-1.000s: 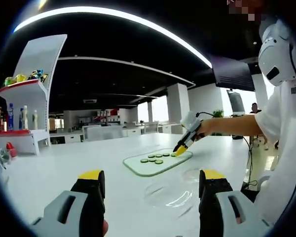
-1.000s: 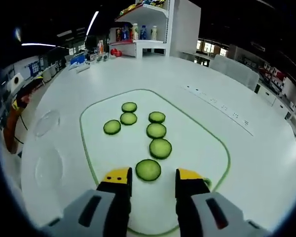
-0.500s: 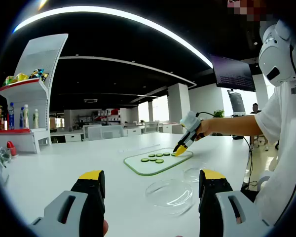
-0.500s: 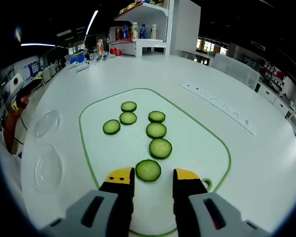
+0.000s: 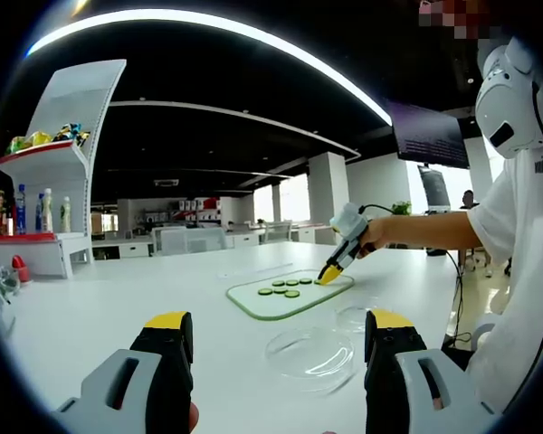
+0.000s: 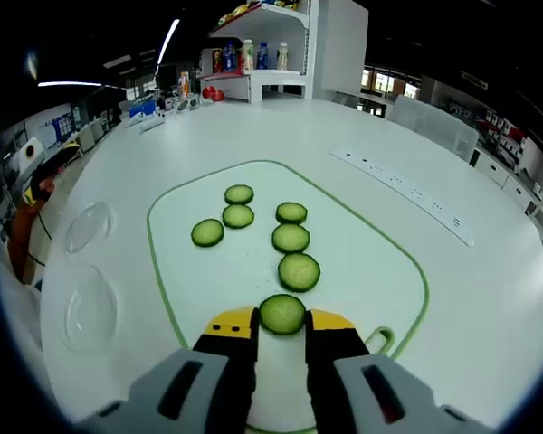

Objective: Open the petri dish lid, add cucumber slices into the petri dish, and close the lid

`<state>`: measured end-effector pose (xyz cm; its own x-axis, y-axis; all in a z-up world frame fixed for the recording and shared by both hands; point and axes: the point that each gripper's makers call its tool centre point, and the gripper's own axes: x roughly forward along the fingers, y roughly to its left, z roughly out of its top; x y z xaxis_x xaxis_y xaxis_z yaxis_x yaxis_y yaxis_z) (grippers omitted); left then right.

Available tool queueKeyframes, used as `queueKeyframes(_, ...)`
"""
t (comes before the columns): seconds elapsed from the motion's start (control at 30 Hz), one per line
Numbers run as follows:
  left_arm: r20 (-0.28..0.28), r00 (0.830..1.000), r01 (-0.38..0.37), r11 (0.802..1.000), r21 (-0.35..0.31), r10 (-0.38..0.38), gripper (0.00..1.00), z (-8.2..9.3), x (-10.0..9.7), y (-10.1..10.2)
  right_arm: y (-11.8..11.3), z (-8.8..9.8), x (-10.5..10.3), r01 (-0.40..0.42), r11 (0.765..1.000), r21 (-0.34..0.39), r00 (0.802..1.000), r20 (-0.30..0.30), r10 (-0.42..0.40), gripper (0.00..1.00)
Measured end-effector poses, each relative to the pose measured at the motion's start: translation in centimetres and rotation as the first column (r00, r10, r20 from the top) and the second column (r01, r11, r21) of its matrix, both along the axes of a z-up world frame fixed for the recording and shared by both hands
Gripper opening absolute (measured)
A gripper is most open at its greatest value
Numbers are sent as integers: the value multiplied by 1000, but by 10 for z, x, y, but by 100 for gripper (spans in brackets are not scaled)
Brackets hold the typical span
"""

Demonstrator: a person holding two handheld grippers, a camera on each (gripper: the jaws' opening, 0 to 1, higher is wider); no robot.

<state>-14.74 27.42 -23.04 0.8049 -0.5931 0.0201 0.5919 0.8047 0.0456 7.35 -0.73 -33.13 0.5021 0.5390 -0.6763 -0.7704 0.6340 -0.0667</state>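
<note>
Low in the right gripper view, the right gripper [image 6: 282,327] pinches the nearest round green cucumber slice [image 6: 282,314] on the white, green-edged cutting board [image 6: 371,262]. Two clear shallow petri dish halves [image 6: 89,309] lie uncovered and unfilled at left. The left gripper [image 5: 276,362] hangs spread, holding nothing; filling and closing remain.

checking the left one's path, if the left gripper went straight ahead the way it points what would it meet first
Probably the clear petri dish, lying on the white table just ahead between the left gripper jaws. Depth is hard to judge, so it might pass above it.
</note>
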Motion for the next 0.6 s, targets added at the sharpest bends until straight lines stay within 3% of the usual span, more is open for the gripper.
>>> queueKeyframes(0.6, -6, 1000, 2, 1000, -22, -2, 77, 0, 1, 0, 1, 2, -1, -1, 1000, -10, 1000, 4, 1, 19)
